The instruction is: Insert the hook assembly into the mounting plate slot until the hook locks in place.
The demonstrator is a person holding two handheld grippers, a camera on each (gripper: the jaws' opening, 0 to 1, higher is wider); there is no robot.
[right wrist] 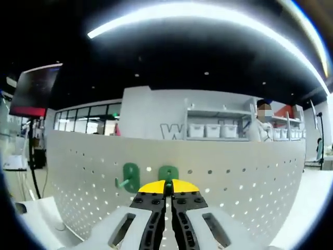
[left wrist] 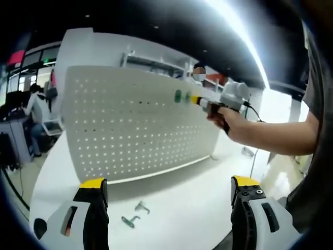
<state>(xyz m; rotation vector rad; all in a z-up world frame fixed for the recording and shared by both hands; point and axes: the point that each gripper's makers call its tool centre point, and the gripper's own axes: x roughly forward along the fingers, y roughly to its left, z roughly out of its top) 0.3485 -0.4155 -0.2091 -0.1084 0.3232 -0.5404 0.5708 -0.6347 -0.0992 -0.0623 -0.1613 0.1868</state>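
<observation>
Right claw (right wrist: 167, 188) pressed together on green hook (right wrist: 168, 174) at pegboard (right wrist: 244, 177), seating underway, lock unconfirmed. Second green hook (right wrist: 129, 178) already mounted just beside. Left claw (left wrist: 169, 190) spread, empty, above surface (left wrist: 182, 208); two spare hooks (left wrist: 135, 214) lying there, apparently still pending.

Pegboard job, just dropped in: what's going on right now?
A person is fitting green hooks onto the white pegboard. The right claw, shut on a green hook, is pressed up to the board's upper holes. A second green hook already hangs beside it on the board. The left claw is open and hangs back over the table, where two grey metal hooks lie loose. Whether the held hook has locked cannot be told.
</observation>
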